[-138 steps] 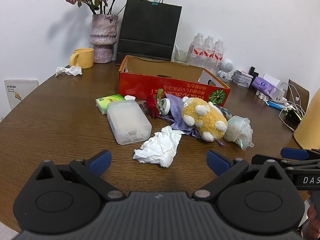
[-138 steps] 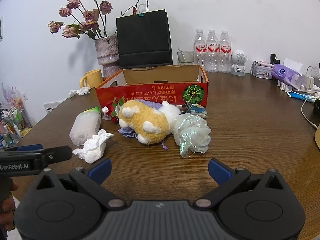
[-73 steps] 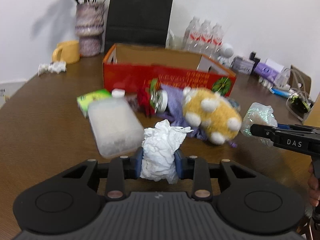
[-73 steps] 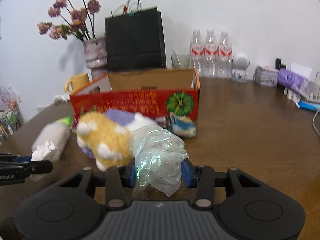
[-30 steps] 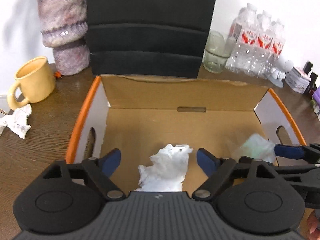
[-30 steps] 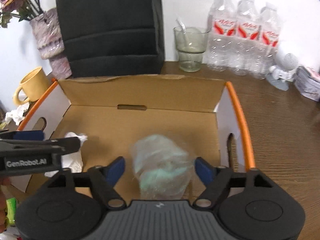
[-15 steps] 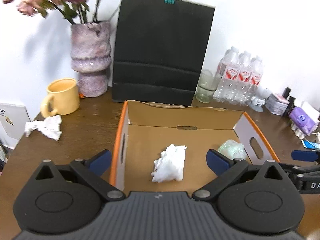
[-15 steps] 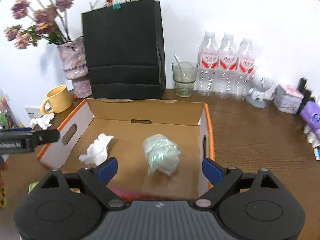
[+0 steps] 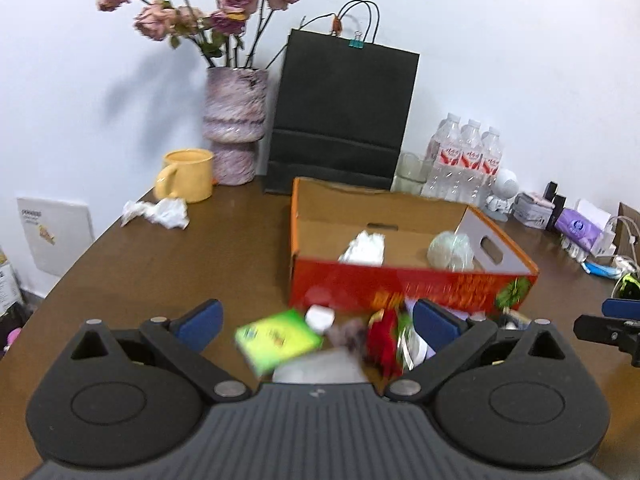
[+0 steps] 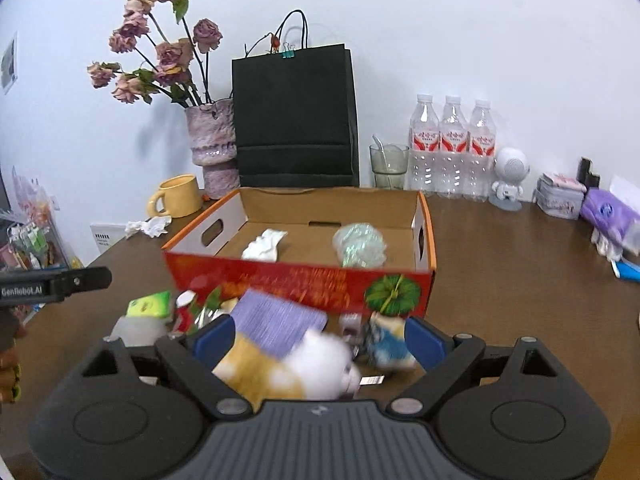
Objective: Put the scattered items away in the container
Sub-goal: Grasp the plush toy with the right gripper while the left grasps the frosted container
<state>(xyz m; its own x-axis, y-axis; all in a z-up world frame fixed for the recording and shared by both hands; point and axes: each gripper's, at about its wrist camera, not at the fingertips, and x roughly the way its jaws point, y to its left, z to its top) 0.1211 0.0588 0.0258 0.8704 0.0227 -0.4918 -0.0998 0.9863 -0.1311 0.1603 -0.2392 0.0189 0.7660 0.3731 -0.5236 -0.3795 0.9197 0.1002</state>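
**Two items in the box, both grippers empty and wide**

The red cardboard box [image 9: 408,284] sits open-topped on the brown table [image 9: 180,264], in front of a black paper bag [image 9: 340,120]. Inside it lie a crumpled white tissue [image 9: 364,246] toward the left and a bundle of clear iridescent film [image 9: 450,248] toward the right, apart from each other.

Against the box's near wall the remaining clutter is blurred: a green packet [image 9: 276,338], a red flower [image 9: 384,340], a translucent plastic case [image 9: 320,368], a purple cloth [image 10: 276,322] and a yellow-and-white plush toy [image 10: 292,372].

The left gripper [image 9: 316,322] hovers above the packet and flower, jaws spread wide with nothing pressed between them. The right gripper [image 10: 316,338] is likewise spread above the plush toy, gripping nothing.

Farther left stand a yellow mug [image 9: 188,176], another crumpled tissue [image 9: 158,212] and a vase of dried roses [image 9: 234,124]; water bottles [image 10: 452,148] line the far right.
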